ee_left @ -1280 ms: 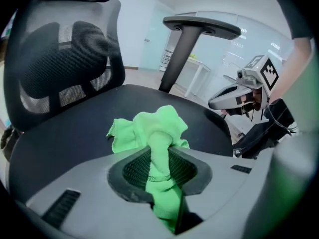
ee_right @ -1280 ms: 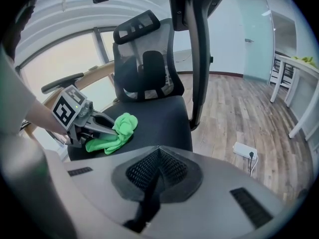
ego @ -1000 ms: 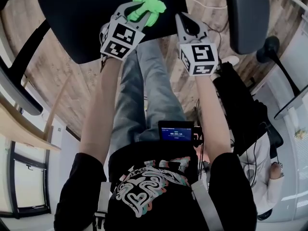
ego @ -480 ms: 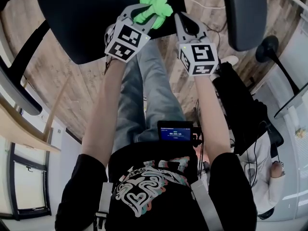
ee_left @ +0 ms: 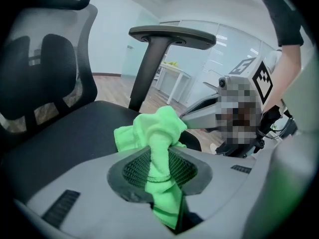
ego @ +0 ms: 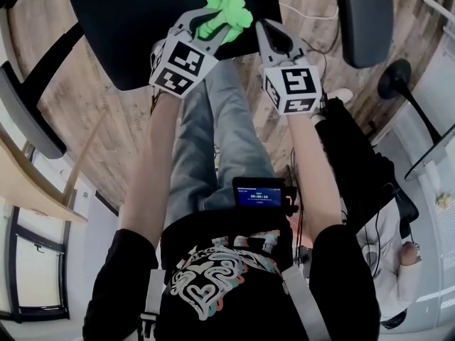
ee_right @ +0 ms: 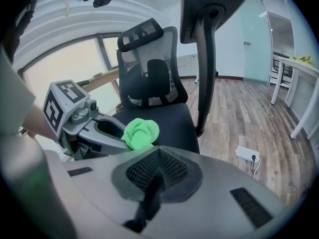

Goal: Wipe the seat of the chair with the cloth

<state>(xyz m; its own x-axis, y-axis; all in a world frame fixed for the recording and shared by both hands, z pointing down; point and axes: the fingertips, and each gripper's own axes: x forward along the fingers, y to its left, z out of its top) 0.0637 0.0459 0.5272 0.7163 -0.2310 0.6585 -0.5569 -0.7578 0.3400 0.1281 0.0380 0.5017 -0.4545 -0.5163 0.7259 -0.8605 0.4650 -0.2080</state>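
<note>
Bright green microfibre makes up the one cloth here. It is clamped in the fingers of the left gripper, bunched into a knot just past their tips, with a strip running back between the mesh pads. How far that strip goes is hidden where the fingers close over it. There are two grippers. The right gripper has its fingers pressed together with nothing between them, and the cloth sits just to their left and a little ahead. There is one chair, black, and its seat lies beyond and below both pairs of fingers. The top edge of the head view cuts the seat off. I count two armrests: one well out to the left of the left fingers, the other off to the right of the right fingers. The chair's mesh back and headrest show only in the gripper views, far ahead of the fingers. I cannot tell whether the green bundle touches the seat or hangs just clear of it, since from every angle it overlaps the dark cushion. One small lit screen sits at the person's waist, its print too small to read. One white power strip lies on the wooden floor, to the right of the right fingers.
</note>
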